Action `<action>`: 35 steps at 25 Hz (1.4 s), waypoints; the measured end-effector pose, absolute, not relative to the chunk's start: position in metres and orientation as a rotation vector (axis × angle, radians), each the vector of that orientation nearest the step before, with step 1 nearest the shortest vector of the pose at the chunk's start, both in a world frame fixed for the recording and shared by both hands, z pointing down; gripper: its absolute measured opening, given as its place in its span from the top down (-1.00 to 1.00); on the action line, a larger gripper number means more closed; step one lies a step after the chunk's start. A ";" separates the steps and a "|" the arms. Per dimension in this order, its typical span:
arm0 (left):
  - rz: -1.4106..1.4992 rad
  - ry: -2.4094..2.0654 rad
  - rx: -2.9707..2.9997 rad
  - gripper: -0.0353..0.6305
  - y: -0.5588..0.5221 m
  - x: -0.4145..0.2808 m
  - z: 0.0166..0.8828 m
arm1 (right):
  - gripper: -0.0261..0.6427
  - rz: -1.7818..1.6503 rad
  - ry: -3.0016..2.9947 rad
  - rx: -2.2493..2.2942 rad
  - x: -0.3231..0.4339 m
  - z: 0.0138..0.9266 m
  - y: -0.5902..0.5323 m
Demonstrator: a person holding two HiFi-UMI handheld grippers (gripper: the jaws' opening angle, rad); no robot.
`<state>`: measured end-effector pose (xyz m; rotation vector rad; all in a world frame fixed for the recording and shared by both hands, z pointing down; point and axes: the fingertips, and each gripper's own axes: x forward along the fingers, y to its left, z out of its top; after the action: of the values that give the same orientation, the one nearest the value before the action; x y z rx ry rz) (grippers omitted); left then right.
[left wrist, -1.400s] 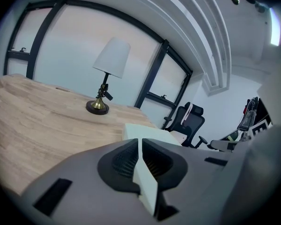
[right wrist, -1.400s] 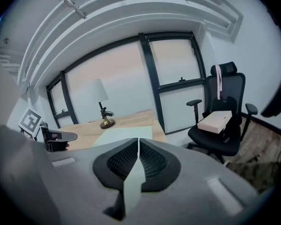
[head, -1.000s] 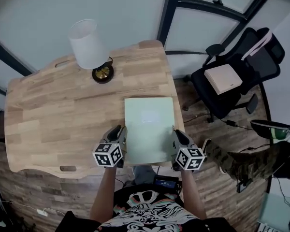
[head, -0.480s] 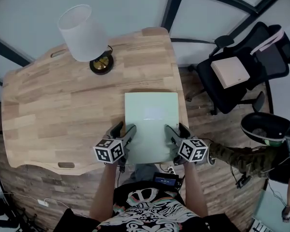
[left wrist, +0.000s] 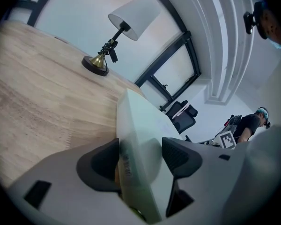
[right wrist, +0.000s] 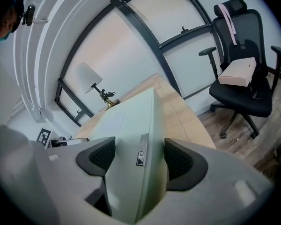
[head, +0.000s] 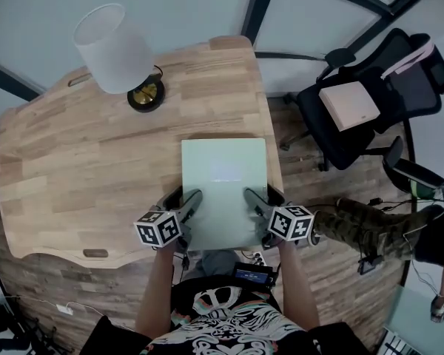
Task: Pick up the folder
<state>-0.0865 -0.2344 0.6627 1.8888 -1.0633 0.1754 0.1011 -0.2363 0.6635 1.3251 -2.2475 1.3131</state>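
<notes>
The left hand-held gripper [head: 186,200] and the right hand-held gripper [head: 253,198], beside the near corners a second ago, are now straddling the near edge of the folder [head: 223,170]. Their jaws are opening around it. The smooth, pale-green rectangle is lying flat on the wood-plank counter [head: 81,168].

- Head view: from overhead, steeply down onto the table [head: 81,168].
- Left gripper view: low, close, along the folder [left wrist: 140,125] edge toward the lamp [left wrist: 131,18].
- Right gripper view: equally close, toward the chair [right wrist: 246,102].
- Shared by all three: folder, lamp, chair.
</notes>
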 end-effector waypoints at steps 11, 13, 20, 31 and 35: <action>0.165 -1.093 1.853 0.05 -0.236 -0.086 0.662 | -0.01 1.348 -2.236 1.351 0.102 0.663 -0.236; 0.171 -1.114 1.845 0.05 -0.235 -0.085 0.661 | -0.01 1.352 -2.231 1.355 0.101 0.664 -0.236; 0.196 -1.166 1.827 0.05 -0.236 -0.087 0.659 | -0.01 1.364 -2.215 1.387 0.100 0.661 -0.237; 0.150 -1.207 1.872 0.06 -0.245 -0.096 0.635 | -0.01 1.339 -2.294 1.436 0.091 0.639 -0.241; 0.135 -1.227 1.895 0.06 -0.245 -0.100 0.618 | -0.01 1.297 -2.324 1.449 0.087 0.623 -0.242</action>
<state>-0.1004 -0.2454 0.6176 1.8949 -1.2268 0.1347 0.0867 -0.2424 0.6231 1.4494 -2.3236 1.2966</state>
